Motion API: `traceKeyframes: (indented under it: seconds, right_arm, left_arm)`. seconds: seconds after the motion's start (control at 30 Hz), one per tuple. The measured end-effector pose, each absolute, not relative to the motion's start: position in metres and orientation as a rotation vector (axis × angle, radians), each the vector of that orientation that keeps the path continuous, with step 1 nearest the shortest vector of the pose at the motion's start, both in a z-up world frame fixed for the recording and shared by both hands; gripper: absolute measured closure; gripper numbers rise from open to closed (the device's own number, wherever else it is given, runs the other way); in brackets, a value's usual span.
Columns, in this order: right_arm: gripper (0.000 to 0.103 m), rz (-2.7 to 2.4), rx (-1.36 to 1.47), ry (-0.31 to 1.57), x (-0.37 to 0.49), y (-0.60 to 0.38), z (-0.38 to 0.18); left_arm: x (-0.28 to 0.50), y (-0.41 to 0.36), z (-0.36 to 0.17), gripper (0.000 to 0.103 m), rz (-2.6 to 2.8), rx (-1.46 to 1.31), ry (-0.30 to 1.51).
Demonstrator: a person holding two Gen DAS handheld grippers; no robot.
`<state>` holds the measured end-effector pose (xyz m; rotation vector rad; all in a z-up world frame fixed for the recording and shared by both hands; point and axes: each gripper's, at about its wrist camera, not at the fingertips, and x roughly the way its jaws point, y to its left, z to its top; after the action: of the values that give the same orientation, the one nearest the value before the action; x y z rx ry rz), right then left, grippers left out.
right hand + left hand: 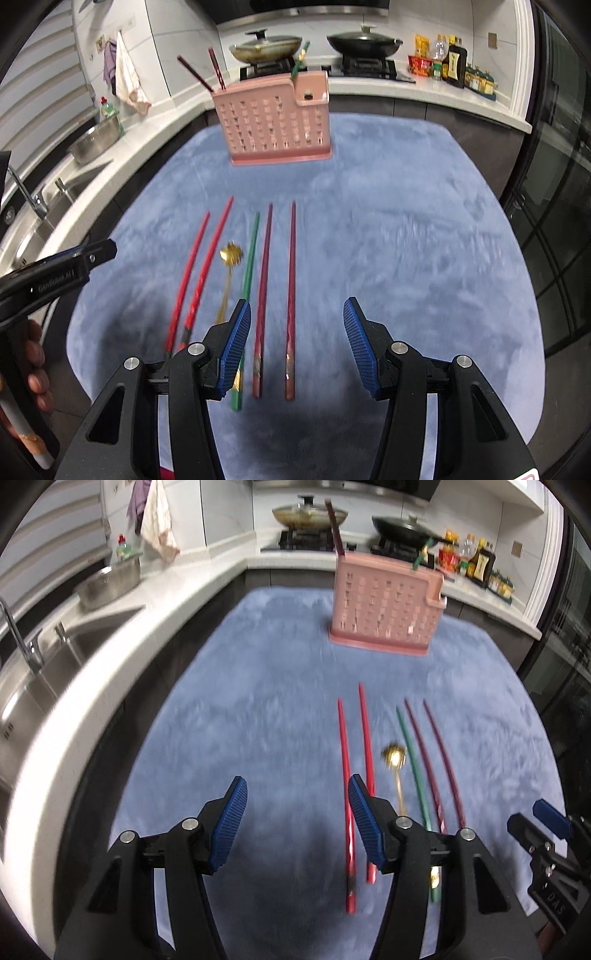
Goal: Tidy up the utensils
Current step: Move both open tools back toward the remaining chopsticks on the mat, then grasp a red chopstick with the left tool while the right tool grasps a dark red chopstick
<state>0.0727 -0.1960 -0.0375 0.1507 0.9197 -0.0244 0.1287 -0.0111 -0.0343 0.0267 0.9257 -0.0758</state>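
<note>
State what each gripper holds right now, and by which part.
Nothing. The left gripper and right gripper both stand open and empty above the chopsticks on the blue mat.

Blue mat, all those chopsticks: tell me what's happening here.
A person holds a gripper in each hand over the blue mat. Both the left gripper and right gripper are open and empty. On the mat lie two red chopsticks, a gold spoon, a green chopstick and two maroon chopsticks. The pink holder already has some chopsticks.
</note>
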Motion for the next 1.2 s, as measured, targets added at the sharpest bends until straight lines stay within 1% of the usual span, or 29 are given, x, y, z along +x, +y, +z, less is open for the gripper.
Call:
traceKeyframes:
  seconds: [0.13,0.2,0.27,0.33,0.4,0.47,0.53,0.73,1.2]
  right_arm:
    - [0.055,-0.025,0.156,0.953,0.069,-0.195,-0.055]
    - [0.059,-0.022,0.153,0.966,0.068,-0.193,-0.063]
    - [0.065,-0.018,0.147,0.98,0.068,-0.189,-0.071]
    - [0.067,-0.018,0.143,0.985,0.069,-0.187,-0.076]
    - [0.073,-0.019,0.141,0.992,0.07,-0.185,-0.081]
    - [0.082,-0.02,0.144,1.002,0.073,-0.187,-0.087]
    - [0.085,-0.022,0.144,1.013,0.074,-0.187,-0.092]
    - [0.089,-0.013,0.146,1.04,0.076,-0.186,-0.104]
    - [0.089,-0.01,0.144,1.032,0.075,-0.185,-0.107]
  left_arm:
    - [0.118,-0.012,-0.058,0.049,-0.07,0.041,0.962]
    - [0.113,-0.011,-0.066,0.049,-0.073,0.036,0.974]
    - [0.11,-0.01,-0.074,0.049,-0.078,0.025,0.988]
    - [0.107,-0.013,-0.079,0.049,-0.087,0.026,0.994]
    - [0.103,-0.016,-0.082,0.049,-0.094,0.037,0.994]
    - [0.1,-0.018,-0.084,0.049,-0.106,0.044,0.993]
    - [0.098,-0.021,-0.087,0.049,-0.117,0.048,0.996]
    - [0.094,-0.027,-0.097,0.049,-0.142,0.053,1.019]
    - [0.094,-0.025,-0.115,0.049,-0.163,0.028,1.07]
